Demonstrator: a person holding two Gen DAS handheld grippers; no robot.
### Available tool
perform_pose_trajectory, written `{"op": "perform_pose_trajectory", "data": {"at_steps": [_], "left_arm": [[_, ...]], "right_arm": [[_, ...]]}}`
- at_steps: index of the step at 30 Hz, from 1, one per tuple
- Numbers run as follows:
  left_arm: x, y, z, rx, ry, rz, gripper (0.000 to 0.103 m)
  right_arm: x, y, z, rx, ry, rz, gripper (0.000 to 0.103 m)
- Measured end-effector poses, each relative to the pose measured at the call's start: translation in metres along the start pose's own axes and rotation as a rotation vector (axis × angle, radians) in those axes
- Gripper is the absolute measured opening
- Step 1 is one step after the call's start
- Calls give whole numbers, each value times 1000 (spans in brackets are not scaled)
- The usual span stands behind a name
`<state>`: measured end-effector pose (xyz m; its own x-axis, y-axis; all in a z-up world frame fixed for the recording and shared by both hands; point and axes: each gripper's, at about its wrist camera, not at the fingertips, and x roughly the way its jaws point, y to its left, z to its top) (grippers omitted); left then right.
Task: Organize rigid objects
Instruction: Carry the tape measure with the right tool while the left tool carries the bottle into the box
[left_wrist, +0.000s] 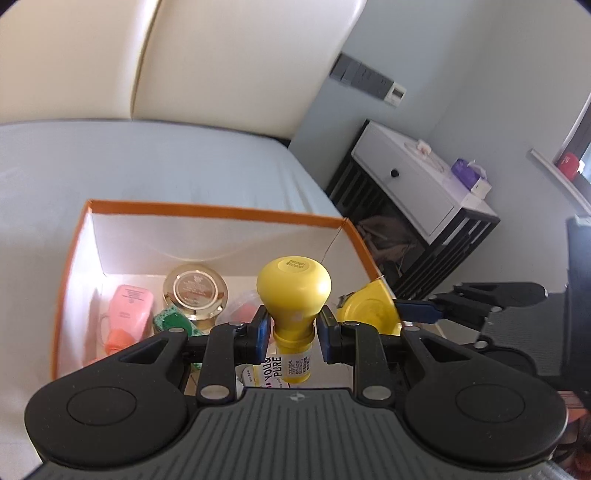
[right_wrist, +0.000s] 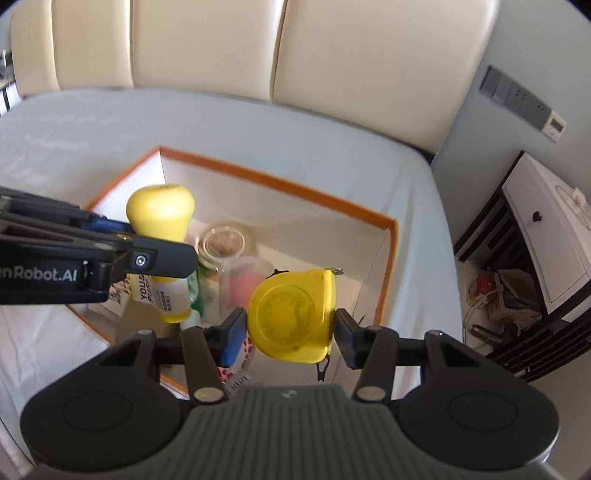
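My left gripper (left_wrist: 291, 332) is shut on a yellow bottle (left_wrist: 293, 295) with a bulbous cap, held upside-down-looking above the orange-rimmed box (left_wrist: 218, 211). It also shows in the right wrist view (right_wrist: 162, 221). My right gripper (right_wrist: 290, 328) is shut on a yellow tape measure (right_wrist: 293, 314), held over the box's (right_wrist: 280, 182) near right corner; the tape measure shows in the left wrist view (left_wrist: 369, 306) too. Inside the box lie a pink bottle (left_wrist: 127, 314), a round gold tin (left_wrist: 195, 291), a green item (left_wrist: 171, 319) and a clear cup with something red (right_wrist: 245, 284).
The box sits on a pale blue bed sheet (left_wrist: 147, 162) before a cream headboard (right_wrist: 258, 48). A white and black nightstand (left_wrist: 417, 192) stands to the right, with clutter on the floor (right_wrist: 495, 291) beside it.
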<state>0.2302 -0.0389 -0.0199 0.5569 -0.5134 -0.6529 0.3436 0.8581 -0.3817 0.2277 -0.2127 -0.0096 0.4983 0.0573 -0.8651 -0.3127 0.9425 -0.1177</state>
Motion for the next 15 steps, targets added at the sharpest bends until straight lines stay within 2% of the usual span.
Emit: {"op": "perform_pose_trajectory", "data": {"at_steps": [7,15], "left_arm": [[36,13,-4,-36,103,-30,29],[60,19,-9,-80,178,-59,29]], "right_arm": [[43,1,7,-103,154,27,51],[68,12,10,-270,249,34,51]]}}
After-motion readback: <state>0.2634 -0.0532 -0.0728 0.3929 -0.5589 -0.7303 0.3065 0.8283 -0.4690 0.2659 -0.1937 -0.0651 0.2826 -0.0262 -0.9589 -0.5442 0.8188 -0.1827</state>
